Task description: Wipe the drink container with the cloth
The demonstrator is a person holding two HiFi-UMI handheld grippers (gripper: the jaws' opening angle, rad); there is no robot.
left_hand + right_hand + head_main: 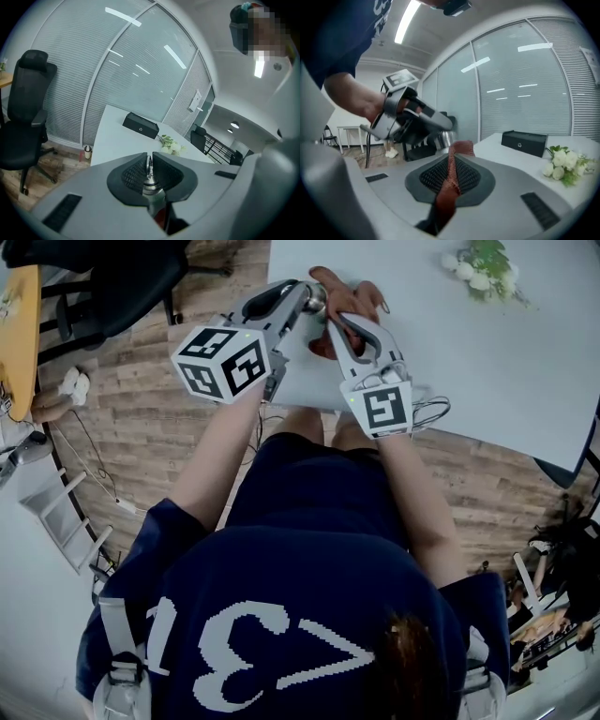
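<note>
We are in the wiping step itself, as we judge it: both tools are loaded and brought together at the top centre of the head view, above the near edge of the white table. The left gripper has its jaws drawn in tight on the drink container, a small shiny steel vessel. Its own view shows the pads pinching a thin metal part at the container's top, with the silver neck hanging below them in the lower middle of the frame. The right gripper is clamped on the cloth, a reddish-brown strip that runs up between its ribbed pads and folds over at the tip. In the right gripper view the cloth's free end rises just in front of the steel body, left of centre. Whether it actually presses on the metal we cannot tell from here. In the head view the cloth bunches around the container's far side. The next move, in our judgement, calls for dragging the cloth along the container's wall while the left gripper holds it firm or turns it to offer a fresh face. The narrow pinch at the top could let the container swing under a hard rub, so we would keep the pressure light.
</note>
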